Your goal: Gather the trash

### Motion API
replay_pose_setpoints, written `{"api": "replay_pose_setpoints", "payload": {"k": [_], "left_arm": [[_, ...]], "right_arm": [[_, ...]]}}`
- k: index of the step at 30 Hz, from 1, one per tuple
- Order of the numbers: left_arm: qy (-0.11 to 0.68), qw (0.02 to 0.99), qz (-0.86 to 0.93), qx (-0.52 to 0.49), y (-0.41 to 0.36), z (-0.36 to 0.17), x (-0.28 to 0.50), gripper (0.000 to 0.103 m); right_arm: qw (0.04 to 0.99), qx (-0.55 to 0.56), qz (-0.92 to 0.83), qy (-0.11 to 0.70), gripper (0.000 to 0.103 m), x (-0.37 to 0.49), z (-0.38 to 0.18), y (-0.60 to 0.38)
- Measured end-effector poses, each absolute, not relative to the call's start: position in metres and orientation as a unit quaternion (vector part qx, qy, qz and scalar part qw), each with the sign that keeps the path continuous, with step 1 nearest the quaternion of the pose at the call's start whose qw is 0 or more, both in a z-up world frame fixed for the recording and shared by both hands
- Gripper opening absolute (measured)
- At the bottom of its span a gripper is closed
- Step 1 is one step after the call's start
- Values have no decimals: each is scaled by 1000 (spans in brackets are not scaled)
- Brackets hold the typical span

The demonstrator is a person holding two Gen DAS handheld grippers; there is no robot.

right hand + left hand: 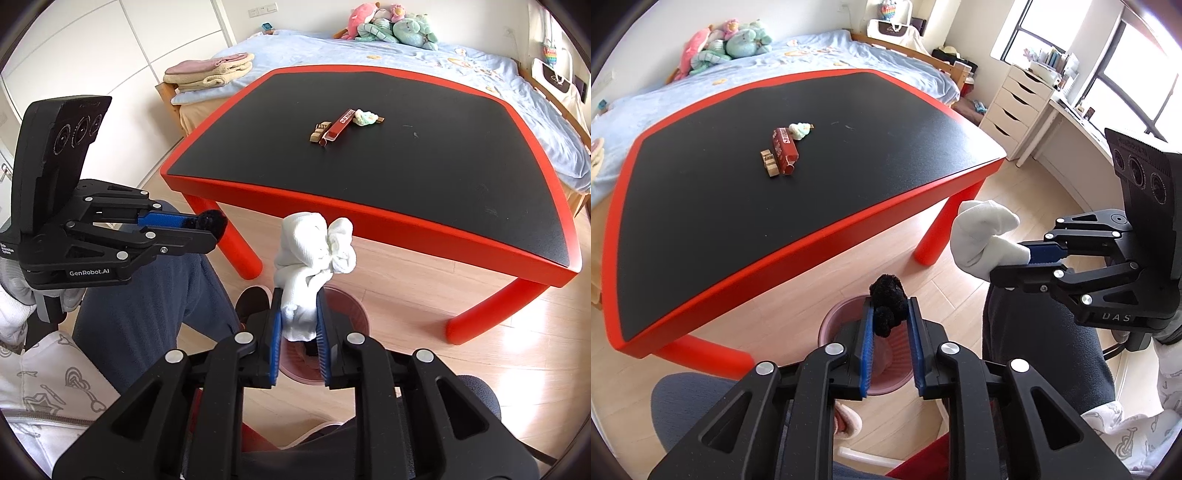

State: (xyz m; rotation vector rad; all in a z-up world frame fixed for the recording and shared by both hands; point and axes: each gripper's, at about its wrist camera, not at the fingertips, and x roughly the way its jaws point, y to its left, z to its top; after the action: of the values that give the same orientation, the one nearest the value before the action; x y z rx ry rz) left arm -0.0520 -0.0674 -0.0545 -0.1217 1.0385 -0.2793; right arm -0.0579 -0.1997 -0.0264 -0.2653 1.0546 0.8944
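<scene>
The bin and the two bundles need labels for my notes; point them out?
Pink bin [827, 317], left wrist view: its left rim.
Black bundle [886, 299], left wrist view: its fuzzy middle.
White bundle [314, 243], right wrist view: its bunched middle.

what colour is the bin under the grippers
Pink; the bin shows best in the right wrist view, below the white sock.

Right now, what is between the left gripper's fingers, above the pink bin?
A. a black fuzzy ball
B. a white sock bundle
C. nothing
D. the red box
A: the left wrist view shows a black fuzzy ball between the left gripper's blue pads, above the pink bin; the white sock bundle is in the right gripper, and the red box lies on the table.
</scene>
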Motion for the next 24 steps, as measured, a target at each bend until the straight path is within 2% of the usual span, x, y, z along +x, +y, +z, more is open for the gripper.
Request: {"api": "replay_pose_setpoints", "payload": {"k": [1, 2, 3, 5, 9, 24], "left_arm": [[494, 857, -131, -62, -65, -55, -52, 48], [488, 862, -124, -65, -63, -55, -52, 75], [482, 866, -117, -67, -61, -54, -53, 88], [484, 865, -110, -68, -58, -55, -52, 91], [487, 865, -94, -73, -52, -57, -52, 95], [490, 865, -76, -83, -42, -57, -49, 95]], "right_arm": [[765, -122, 405, 486, 76, -57, -27, -200], [770, -121, 399, 483, 83, -56, -27, -201], [772, -115, 398, 481, 87, -55, -27, -203], [777, -111, 387, 485, 94, -52, -29, -205], [782, -105, 374, 488, 98, -47, -33, -209], [782, -93, 373, 490, 100, -43, -36, -210]]}}
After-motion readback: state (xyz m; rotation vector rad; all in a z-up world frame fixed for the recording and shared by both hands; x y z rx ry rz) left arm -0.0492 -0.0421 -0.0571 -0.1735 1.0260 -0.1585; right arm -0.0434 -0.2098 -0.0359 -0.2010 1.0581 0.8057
